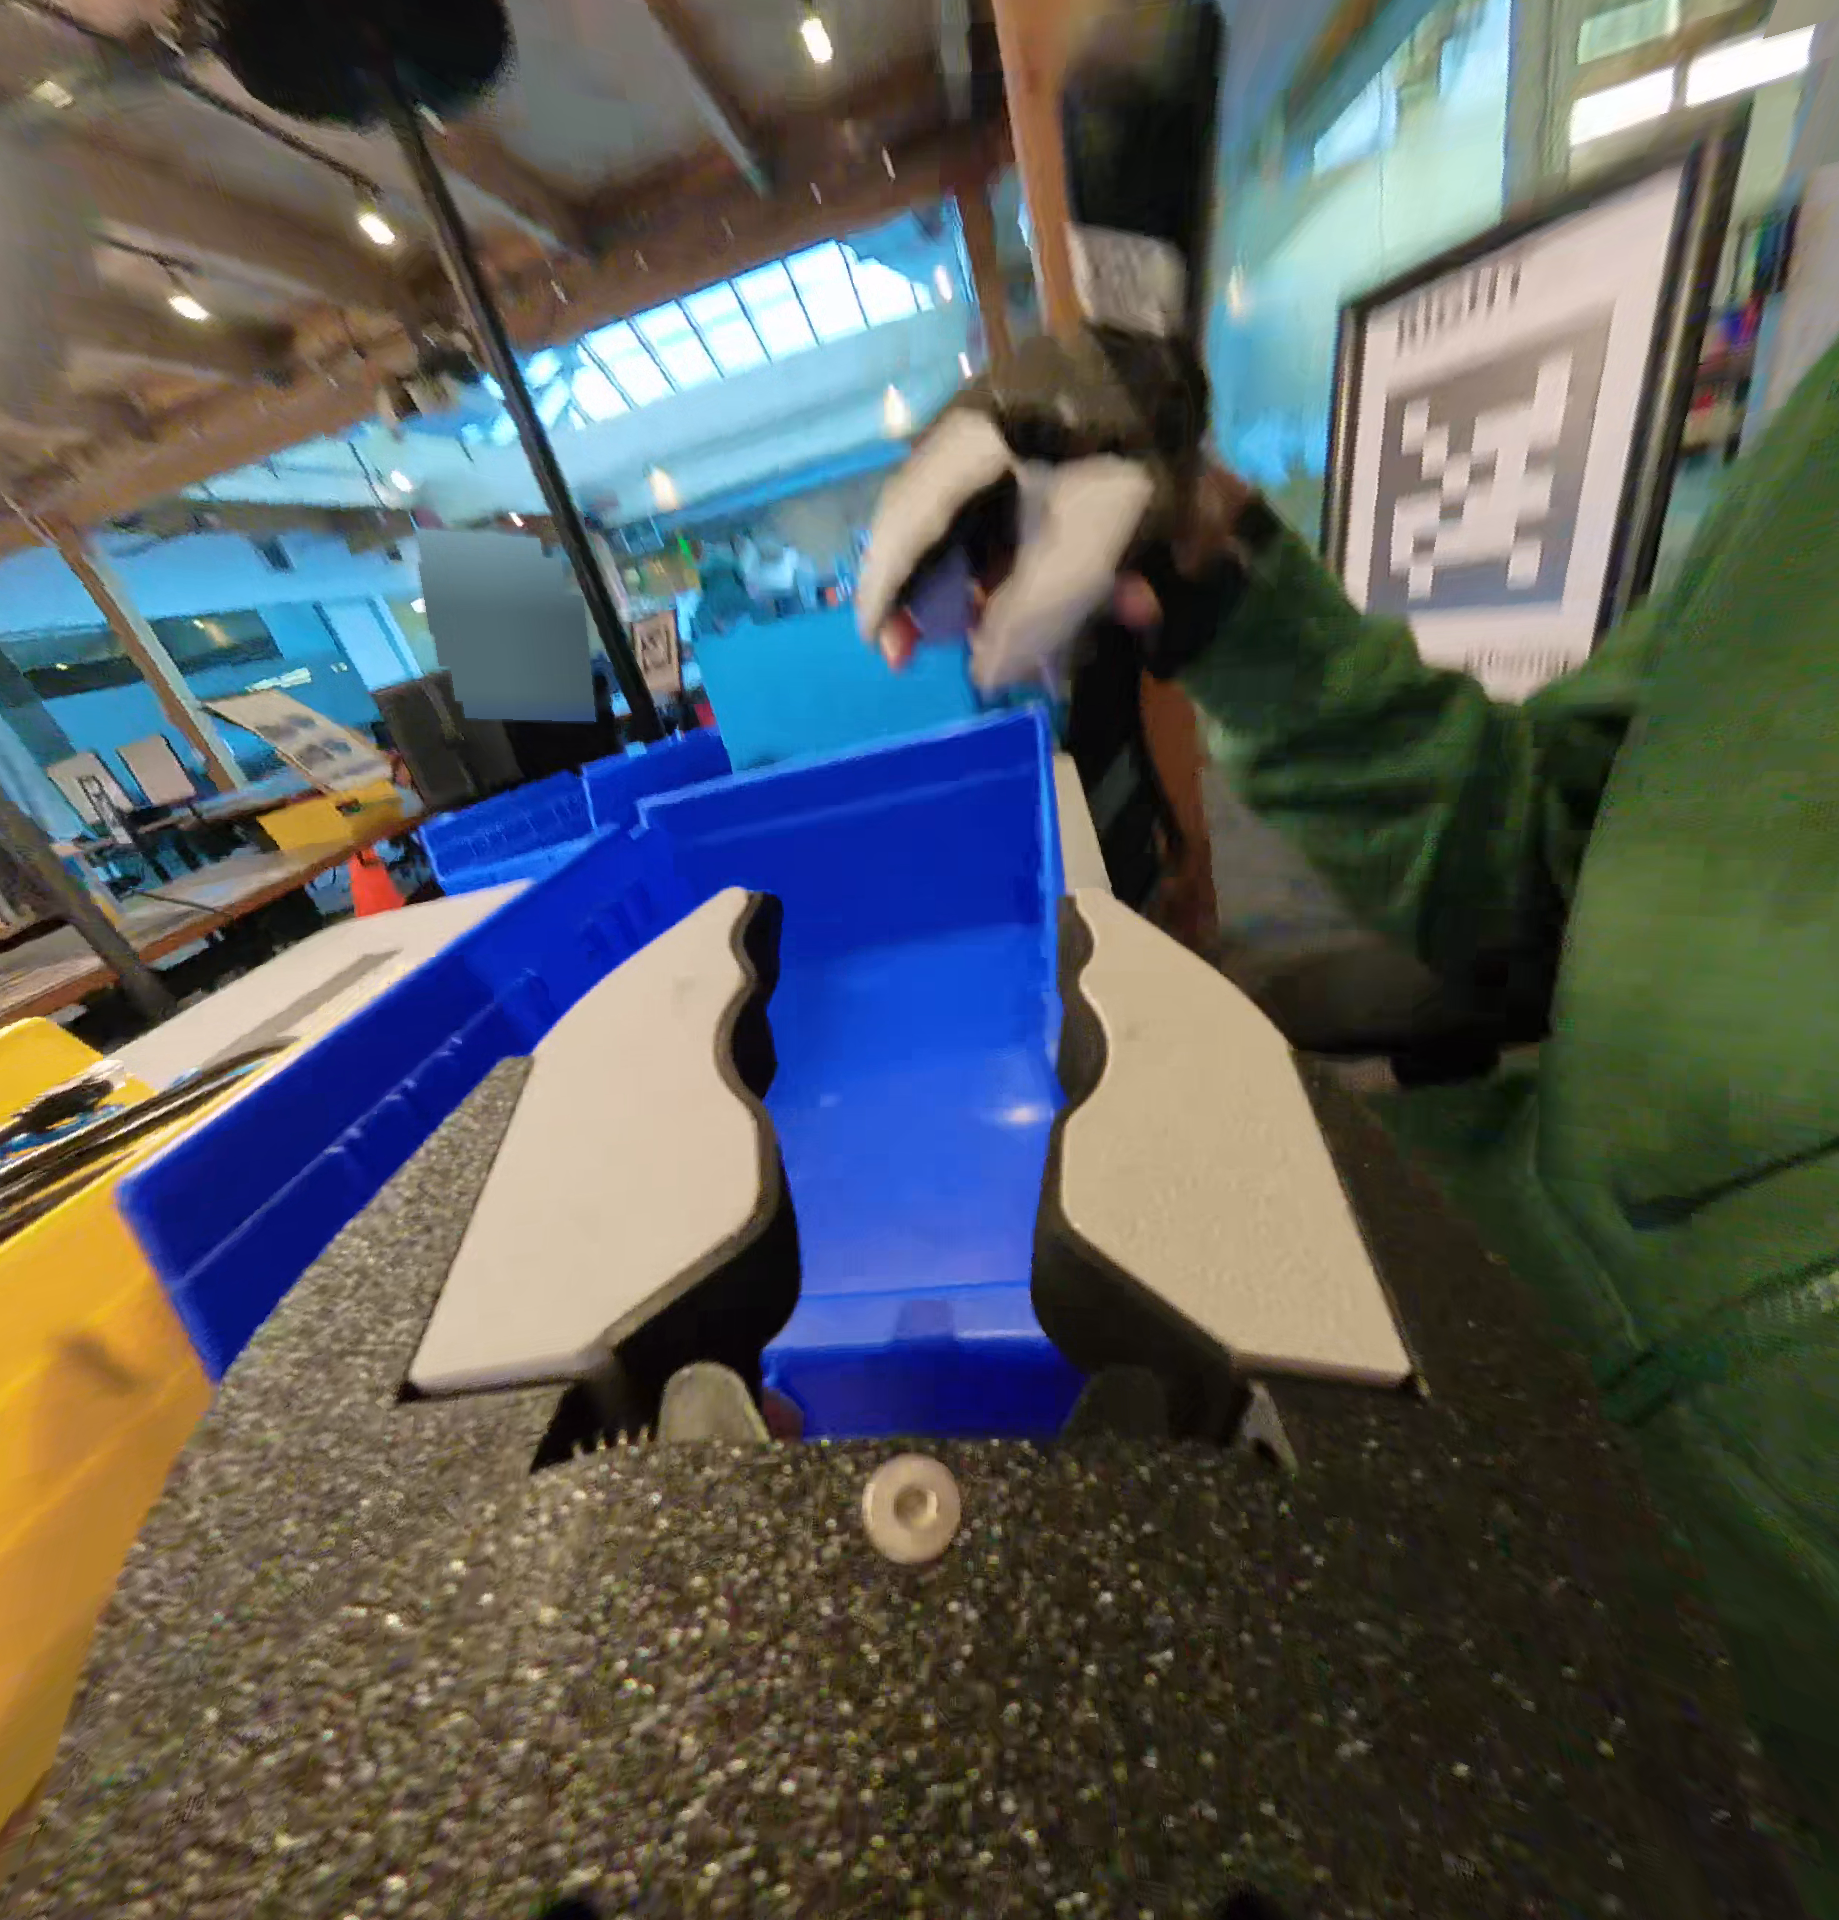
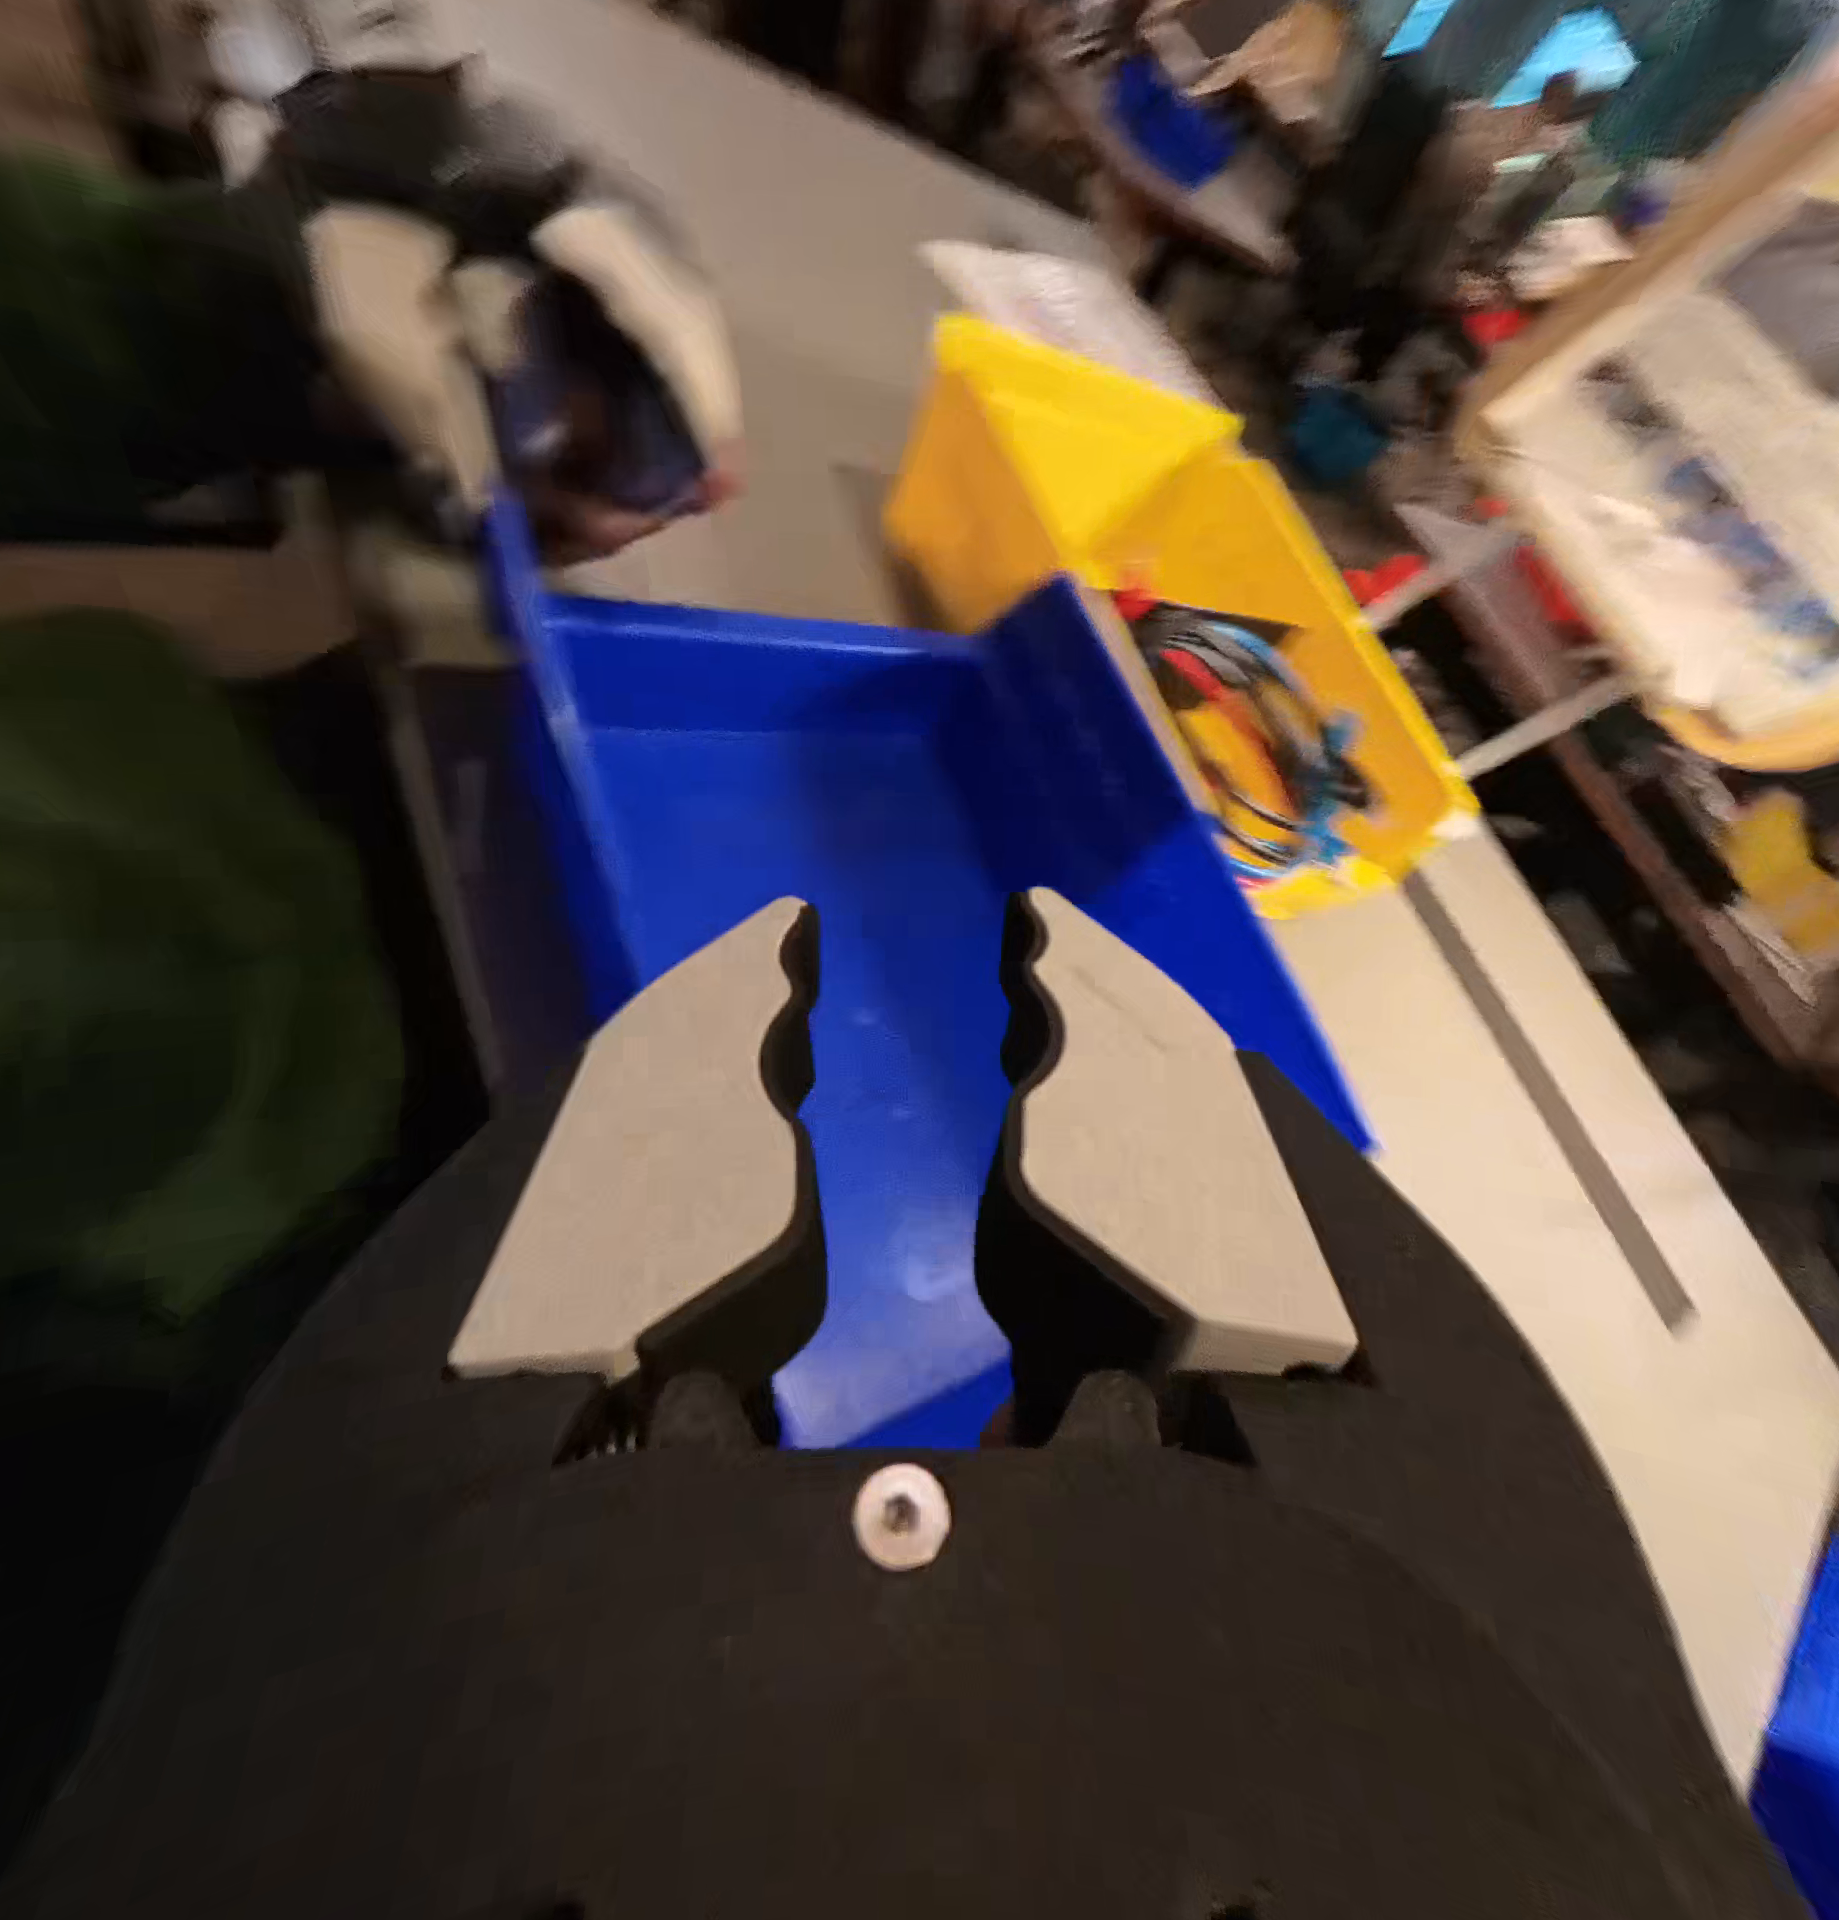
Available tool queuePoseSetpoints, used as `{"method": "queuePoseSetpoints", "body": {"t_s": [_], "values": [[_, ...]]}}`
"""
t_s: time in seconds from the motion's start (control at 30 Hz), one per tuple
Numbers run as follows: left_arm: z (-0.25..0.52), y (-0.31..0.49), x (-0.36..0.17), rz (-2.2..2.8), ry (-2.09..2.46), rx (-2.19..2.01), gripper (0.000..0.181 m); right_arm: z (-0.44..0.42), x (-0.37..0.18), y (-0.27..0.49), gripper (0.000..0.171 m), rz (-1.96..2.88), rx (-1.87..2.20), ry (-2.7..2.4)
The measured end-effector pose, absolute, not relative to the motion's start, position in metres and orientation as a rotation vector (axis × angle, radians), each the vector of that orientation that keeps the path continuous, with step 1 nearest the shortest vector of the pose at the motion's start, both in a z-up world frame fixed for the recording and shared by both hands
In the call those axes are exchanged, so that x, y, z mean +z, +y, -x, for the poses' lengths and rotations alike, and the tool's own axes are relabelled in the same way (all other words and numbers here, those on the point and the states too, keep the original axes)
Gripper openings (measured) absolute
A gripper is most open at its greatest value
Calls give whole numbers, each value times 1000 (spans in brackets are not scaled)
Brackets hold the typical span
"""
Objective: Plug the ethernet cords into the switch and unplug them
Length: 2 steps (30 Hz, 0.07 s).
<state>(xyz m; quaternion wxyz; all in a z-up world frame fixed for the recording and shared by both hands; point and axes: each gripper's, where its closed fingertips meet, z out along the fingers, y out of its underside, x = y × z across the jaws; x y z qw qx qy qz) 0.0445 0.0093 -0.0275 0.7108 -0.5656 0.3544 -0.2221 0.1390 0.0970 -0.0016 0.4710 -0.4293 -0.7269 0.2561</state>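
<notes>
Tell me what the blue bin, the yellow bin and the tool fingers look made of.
Blue bin: looks like moulded plastic, smooth and glossy, with light glints on its floor.
Yellow bin: likely the same hard plastic, with thin flat walls and an even colour.
Left tool fingers: matte grey faces on black, possibly printed plastic; the black inner pads could be rubber.

cables (image 2: pixel 1268 738) in one bin (image 2: pixel 1154 468) — beside another bin (image 2: pixel 1040 717), both on table (image 2: pixel 1621 1299)
</notes>
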Motion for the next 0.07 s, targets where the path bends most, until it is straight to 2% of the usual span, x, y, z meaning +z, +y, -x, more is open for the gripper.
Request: {"method": "queuePoseSetpoints", "body": {"t_s": [0.07], "values": [[-23, 9, -14, 1222, 661, -527, 52, -125, -28, 73, 39, 1012, 560, -1944]]}}
